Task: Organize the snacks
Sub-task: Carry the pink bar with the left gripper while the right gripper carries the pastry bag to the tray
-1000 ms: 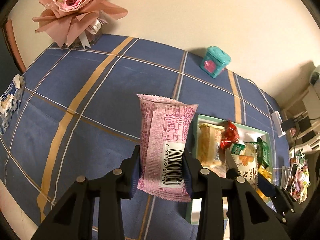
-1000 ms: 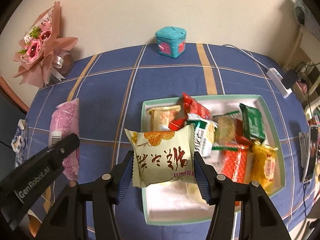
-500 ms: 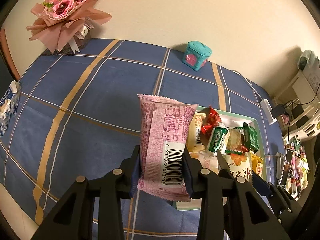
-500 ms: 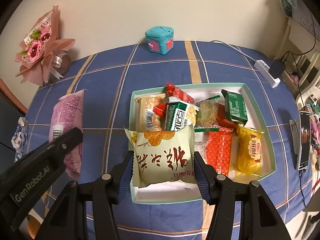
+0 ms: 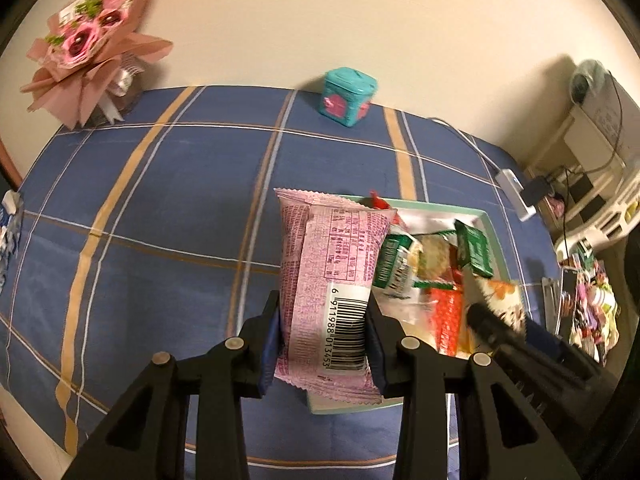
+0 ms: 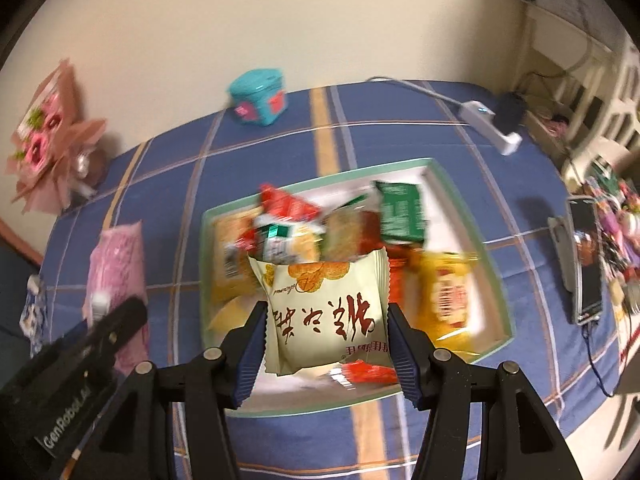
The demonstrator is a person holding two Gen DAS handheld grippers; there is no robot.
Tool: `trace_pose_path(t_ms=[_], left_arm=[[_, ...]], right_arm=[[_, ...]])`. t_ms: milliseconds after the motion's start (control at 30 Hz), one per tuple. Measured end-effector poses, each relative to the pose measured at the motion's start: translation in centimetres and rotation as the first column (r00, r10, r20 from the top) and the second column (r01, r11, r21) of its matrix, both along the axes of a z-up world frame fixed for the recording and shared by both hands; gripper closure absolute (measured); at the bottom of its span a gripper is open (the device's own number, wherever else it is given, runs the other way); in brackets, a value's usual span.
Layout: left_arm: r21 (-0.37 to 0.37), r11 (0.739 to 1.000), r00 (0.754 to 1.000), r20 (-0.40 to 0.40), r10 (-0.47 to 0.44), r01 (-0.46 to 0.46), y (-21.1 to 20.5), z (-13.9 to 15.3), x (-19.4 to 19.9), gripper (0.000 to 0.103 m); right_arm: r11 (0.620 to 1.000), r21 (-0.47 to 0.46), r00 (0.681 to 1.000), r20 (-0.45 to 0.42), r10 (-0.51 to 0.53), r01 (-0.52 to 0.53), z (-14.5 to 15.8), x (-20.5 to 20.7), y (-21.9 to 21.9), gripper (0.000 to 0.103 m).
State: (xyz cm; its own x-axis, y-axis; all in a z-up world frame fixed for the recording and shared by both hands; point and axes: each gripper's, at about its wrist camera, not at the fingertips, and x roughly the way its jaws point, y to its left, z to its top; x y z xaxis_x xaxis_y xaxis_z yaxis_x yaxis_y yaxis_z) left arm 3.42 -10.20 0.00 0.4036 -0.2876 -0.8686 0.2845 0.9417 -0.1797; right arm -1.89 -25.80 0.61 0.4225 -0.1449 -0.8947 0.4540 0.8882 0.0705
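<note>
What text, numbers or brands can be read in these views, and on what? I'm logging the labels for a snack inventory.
"6 911988 013453": under the barcode on the pink snack packet clamped in the left gripper.
"GenRobot.AI": on the left gripper's body, seen from the right wrist.
Red Chinese characters, upside down, on the cream snack packet in the right gripper: not surely readable.
Pink packet's table, the green packet and others in the tray: too small or blurred.

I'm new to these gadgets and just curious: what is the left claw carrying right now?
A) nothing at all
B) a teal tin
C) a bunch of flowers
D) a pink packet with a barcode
D: in the left wrist view the left claw is shut on the pink packet, whose barcode faces the camera, held above the blue tablecloth beside the snack tray.
</note>
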Motion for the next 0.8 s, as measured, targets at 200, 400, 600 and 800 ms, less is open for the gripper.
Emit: trace_pose_path(t_ms=[200,400,600,800], left_arm=[[0.002,0.998,0.998,-0.011,-0.055,0.055,-1.9,-0.2,-0.8,0.064],[0.014,0.996,0.996,-0.023,-0.082,0.083,-3.0,-0.6,-1.2,0.064],[0.024,0.996,0.996,-0.044,-0.080,0.081,-3.2,-1.3,-1.1,0.064],[0.041,0.996,0.990,-0.125,-0.068,0.074,-3.3,-3.6,-0.5,0.064]], right_arm=[[0.997,0.010,0.997,0.015,-0.080,0.080,0.5,-1.5,-3.4,0.043],[0.993,0.022,0.993,0.022,-0.113,0.112,0.7,-2.1,-4.8,0.043],[0.995,0.024,0.995,0.019,-0.099,0.099,0.4,-1.9,-4.5,0.043],[0.996,0.039,0.996,-0.044,-0.080,0.082,-1.9,-1.0,-4.2,0.043]])
